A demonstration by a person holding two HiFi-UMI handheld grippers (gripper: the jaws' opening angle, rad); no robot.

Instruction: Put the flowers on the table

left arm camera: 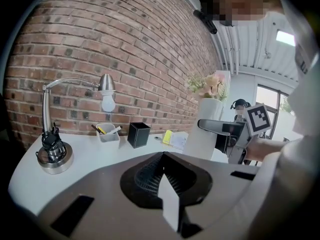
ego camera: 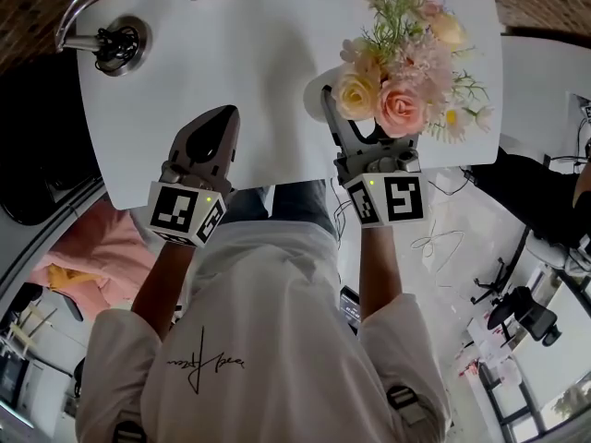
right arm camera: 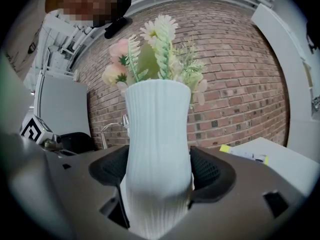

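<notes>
Right hand-held gripper (right arm camera: 157,176) around white vase (right arm camera: 157,129) of flowers (right arm camera: 160,49), seemingly artificial

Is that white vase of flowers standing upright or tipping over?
Upright: in the right gripper view the white vase rises straight between the right gripper's jaws, flowers on top.

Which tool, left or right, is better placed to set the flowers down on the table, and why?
Right. The right tool is shut on the white vase holding the flowers, over the table. The left tool is shut, empty and off to the side.
</notes>
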